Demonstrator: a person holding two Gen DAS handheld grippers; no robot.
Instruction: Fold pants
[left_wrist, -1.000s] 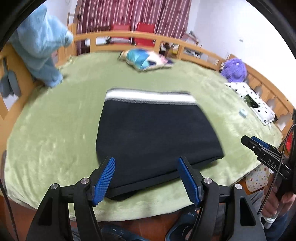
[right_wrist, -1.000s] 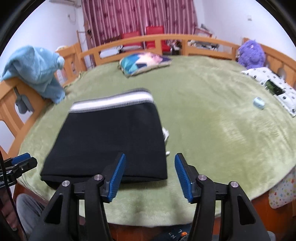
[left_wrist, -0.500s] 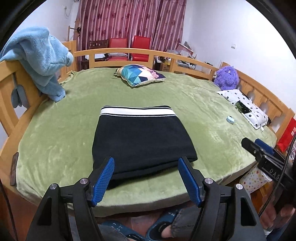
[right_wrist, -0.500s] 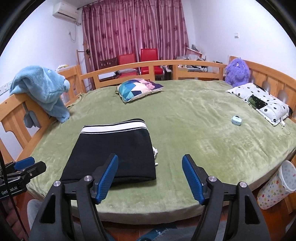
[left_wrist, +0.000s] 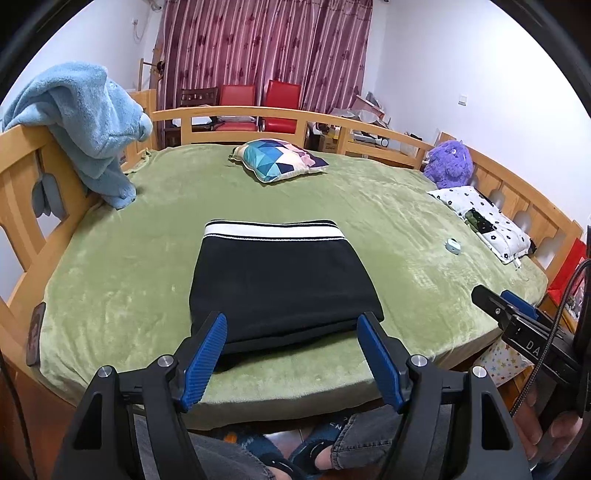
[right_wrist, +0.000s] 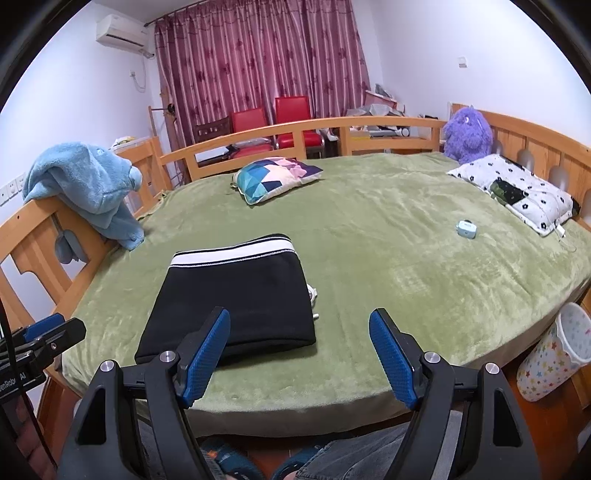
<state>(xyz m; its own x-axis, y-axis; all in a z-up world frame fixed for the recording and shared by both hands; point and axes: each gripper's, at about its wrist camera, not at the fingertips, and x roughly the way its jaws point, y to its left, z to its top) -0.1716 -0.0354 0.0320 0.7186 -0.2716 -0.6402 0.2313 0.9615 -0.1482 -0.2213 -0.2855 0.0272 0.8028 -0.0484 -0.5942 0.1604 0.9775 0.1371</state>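
**Folded pants on a green bed, both grippers held back and open**

A wide bed (left_wrist: 129, 258) under a plush green blanket fills the room, ringed by a curved wooden rail (left_wrist: 258, 112), with striped maroon curtains (left_wrist: 266, 51) and two red chairs (left_wrist: 258, 107) behind it. The near edge of the mattress curves just below the grippers. Broad stretches of bare blanket lie to the right of the pants (left_wrist: 280, 284) and beyond them toward the pillow (left_wrist: 280, 158).

The pants are folded into a flat, dark, roughly square packet near the front edge of the bed, left of center in the right wrist view (right_wrist: 236, 295). A black-and-white striped waistband runs along the far side; the near fold is thick and rounded. A bit of white cord shows at the packet's right edge.

The left gripper (left_wrist: 291, 358) hangs over the near edge in front of the pants, jaws spread wide and empty, their ribbed blue pads apart from the cloth. The right gripper (right_wrist: 299, 358) sits further right, jaws likewise wide and holding nothing.

A fluffy blue blanket (left_wrist: 88, 122) drapes over the left rail. A purple plush toy (right_wrist: 467, 133), a dotted white pillow (right_wrist: 517, 192) and a small pale blue object (right_wrist: 466, 228) lie well to the right. A star-patterned bin (right_wrist: 554, 354) stands off the bed's right corner.
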